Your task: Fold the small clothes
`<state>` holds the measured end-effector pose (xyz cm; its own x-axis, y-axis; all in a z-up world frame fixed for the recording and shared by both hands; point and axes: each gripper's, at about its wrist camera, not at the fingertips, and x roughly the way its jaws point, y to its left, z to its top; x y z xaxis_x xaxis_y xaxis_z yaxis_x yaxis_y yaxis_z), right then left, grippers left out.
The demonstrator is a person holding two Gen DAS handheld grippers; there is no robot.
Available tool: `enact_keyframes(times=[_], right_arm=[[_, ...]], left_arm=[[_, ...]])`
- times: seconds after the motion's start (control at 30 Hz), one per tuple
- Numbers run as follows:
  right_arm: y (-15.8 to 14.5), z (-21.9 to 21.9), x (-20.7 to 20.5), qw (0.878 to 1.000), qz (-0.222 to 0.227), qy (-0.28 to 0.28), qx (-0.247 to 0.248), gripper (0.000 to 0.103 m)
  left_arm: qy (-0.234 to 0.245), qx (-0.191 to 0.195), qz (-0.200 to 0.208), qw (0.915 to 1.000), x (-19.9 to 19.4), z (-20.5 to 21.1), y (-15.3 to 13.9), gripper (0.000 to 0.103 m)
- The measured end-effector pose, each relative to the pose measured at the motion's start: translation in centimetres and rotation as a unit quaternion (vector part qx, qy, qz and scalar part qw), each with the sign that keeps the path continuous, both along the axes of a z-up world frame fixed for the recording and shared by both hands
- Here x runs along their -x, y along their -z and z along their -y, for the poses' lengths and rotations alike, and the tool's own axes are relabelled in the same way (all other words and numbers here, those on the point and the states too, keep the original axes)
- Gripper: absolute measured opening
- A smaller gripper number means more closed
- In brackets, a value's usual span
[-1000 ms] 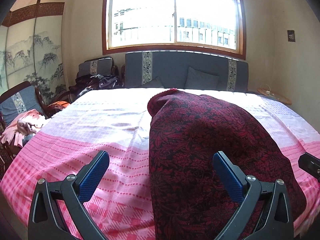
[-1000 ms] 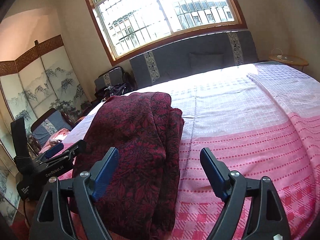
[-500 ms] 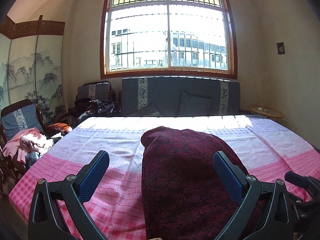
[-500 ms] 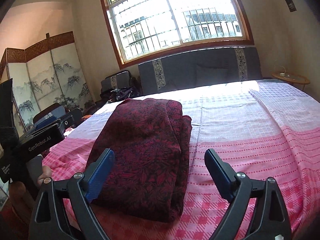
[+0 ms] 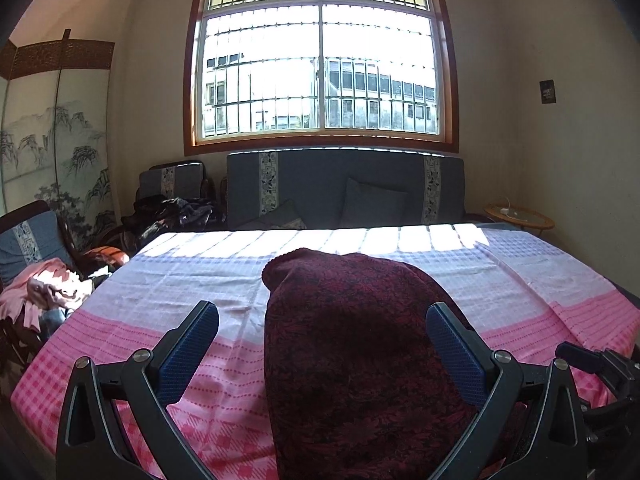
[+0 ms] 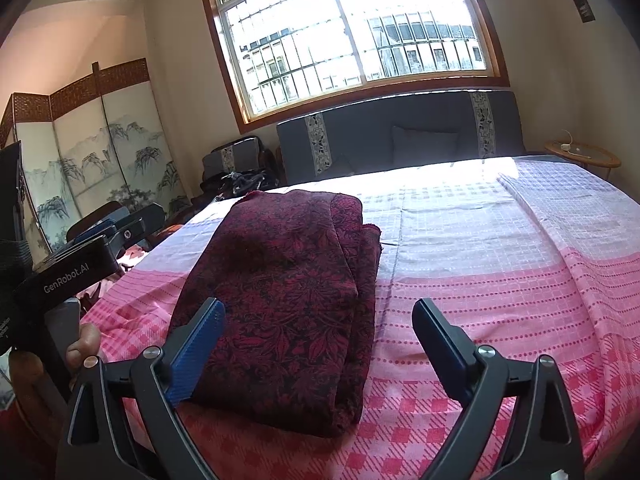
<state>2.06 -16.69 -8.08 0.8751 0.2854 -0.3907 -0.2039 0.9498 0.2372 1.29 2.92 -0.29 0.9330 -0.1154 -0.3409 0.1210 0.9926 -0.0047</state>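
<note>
Pink checked cloth covers the bed (image 6: 500, 280) from near edge to far, and the dark red flowered garment (image 6: 288, 280) lies folded on it as a long bundle, left of centre in the right wrist view, running from the near edge toward the far side. Its right side shows stacked loose layers; these layers are the likeliest fault point, since a pull on only the top one would probably slide the fold open.

The right gripper (image 6: 318, 332) has just been opening and stands wide with nothing clamped; its left pad overlaps the near corner of the garment, so a careless advance could drag that corner and skew the bundle.

The left gripper (image 5: 322, 340) is also wide and empty, with the garment between and beyond its fingers. The bundle sits close to the near bed edge, so a push could tip it off.
</note>
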Motion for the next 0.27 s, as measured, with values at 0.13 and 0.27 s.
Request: enact_keyframes(times=[0.13, 0.27], right_arm=[[0.22, 0.1, 0.03, 1.0, -0.003, -0.001, 0.0, 0.094], [0.03, -0.19, 0.19, 1.0, 0.0, -0.001, 0.01, 0.095]], left_arm=[[-0.001, 0.009, -0.003, 1.0, -0.03, -0.12, 0.07, 0.103], [-0.012, 0.005, -0.014, 0.9998, -0.55, -0.18, 0.17, 0.103]])
